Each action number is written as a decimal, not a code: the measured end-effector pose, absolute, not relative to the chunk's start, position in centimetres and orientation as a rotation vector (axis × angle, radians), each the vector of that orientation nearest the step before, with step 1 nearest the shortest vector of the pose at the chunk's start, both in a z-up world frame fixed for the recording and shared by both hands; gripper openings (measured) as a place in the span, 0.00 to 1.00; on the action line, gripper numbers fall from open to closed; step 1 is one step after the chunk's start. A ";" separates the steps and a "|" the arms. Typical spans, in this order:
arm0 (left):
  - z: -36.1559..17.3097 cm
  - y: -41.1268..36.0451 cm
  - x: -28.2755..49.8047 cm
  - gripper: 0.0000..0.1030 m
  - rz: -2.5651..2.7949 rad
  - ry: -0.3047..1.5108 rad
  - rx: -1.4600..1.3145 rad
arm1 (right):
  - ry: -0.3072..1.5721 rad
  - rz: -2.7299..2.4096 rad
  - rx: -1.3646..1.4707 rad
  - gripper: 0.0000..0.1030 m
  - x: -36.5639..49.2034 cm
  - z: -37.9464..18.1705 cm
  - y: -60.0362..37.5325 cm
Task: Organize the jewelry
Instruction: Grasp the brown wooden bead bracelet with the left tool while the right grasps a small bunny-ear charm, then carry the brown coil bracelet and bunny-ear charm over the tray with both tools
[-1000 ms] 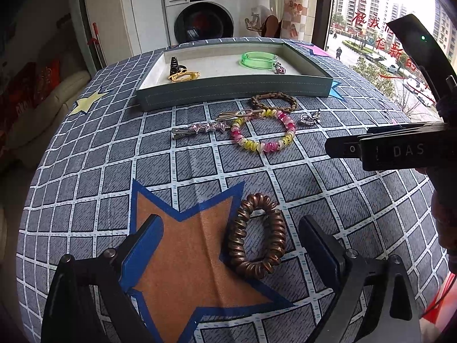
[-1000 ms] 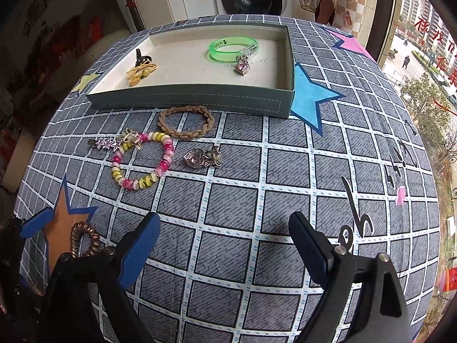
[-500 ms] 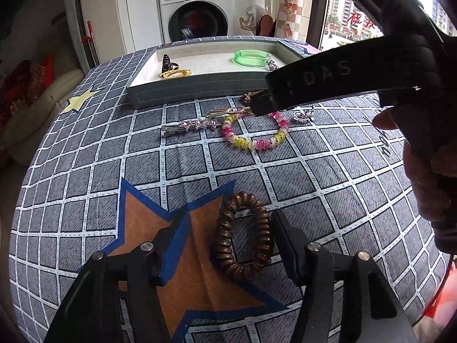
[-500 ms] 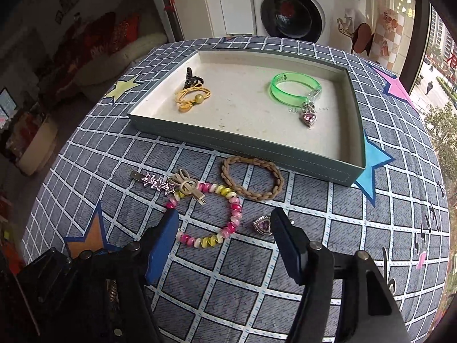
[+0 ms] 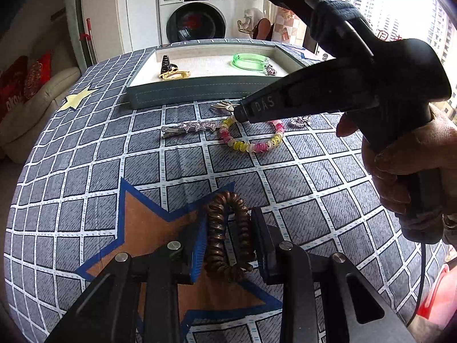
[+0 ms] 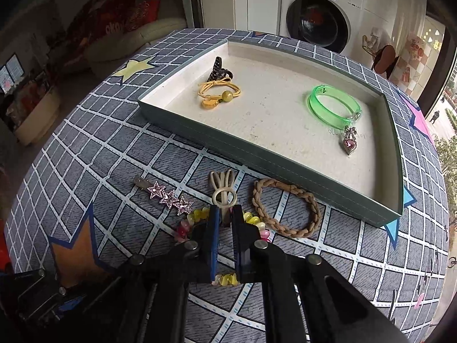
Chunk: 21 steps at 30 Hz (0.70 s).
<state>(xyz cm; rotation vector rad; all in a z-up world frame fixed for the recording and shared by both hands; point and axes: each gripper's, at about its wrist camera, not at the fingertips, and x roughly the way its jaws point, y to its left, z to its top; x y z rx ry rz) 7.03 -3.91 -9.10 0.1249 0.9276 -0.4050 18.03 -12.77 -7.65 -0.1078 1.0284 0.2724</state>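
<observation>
Jewelry's maybe half sorted: four pieces sit in the grey shallow tray (image 6: pixel 285 168). Left gripper (image 5: pixel 227 237) is closing on the brown spiral hair tie (image 5: pixel 228 228) at 6 o'clock; right gripper (image 6: pixel 225 228) pinches the cream looped hair clip (image 6: pixel 222 191). Several bits still lie on the checked cloth.

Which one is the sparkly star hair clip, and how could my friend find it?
Start at the big grey-green tray on the checked tablecloth. On the cloth just in front of it lies a row of pieces; the star hair clip is at its left end, beside the pink and yellow bead bracelet. Only it is a straight metal bar with three glittery stars.
</observation>
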 end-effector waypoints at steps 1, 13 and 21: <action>-9.1 -3.8 7.1 0.40 -0.406 0.928 0.121 | 1.025 0.271 -0.109 0.09 17.9 -7.6 -12.8; -7.5 -1.9 7.8 0.35 -0.411 0.922 0.019 | 0.967 0.277 0.055 0.09 16.0 -4.7 -15.8; -5.0 -0.7 9.7 0.33 -0.402 0.883 -0.012 | 0.930 0.266 0.118 0.09 14.9 -2.7 -18.1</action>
